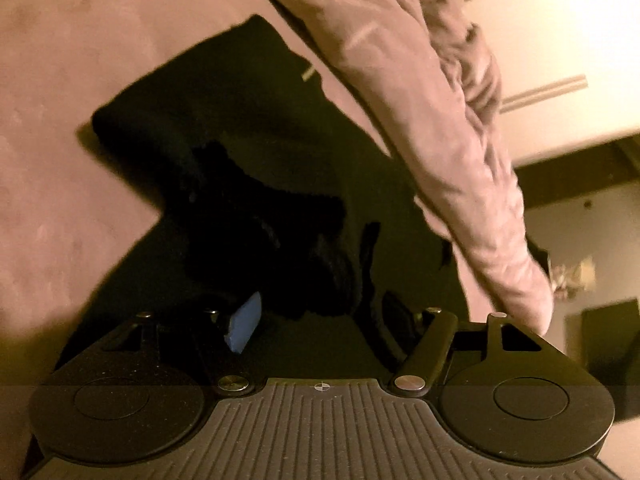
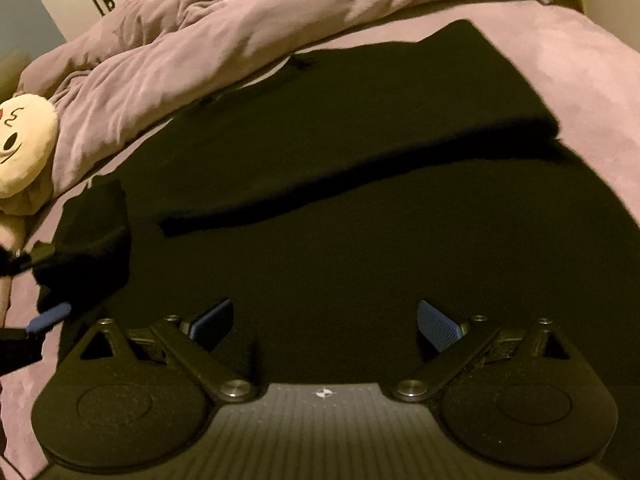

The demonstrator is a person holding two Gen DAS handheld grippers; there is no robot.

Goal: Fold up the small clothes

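From where I sit, the biggest thing in both feeds is the mauve bed sheet, running out past the frame edges on every side. On it, directly ahead of my right tongs, lies the black garment, spread flat with one layer folded over along a dark diagonal edge. It is so dark in this light that I cannot make out seams, sleeves or what kind of garment it is, and its near edge is hidden under the tong body.

Beyond the garment, up and to the left of the right tongs, a rumpled mauve duvet is heaped along the bed. At the far left a cream plush toy with a drawn face is cut off by the frame.

The right tongs stand wide apart, their blue pads just above the cloth; whether they touch it I cannot tell.

The left tongs have a bunch of the black garment gathered between them. Only one blue pad shows; the other is buried in fabric, so the closure is mostly hidden, but the cloth bunches there as if pinched. In the right feed, that same gripper appears at far left with a lifted flap of the garment.
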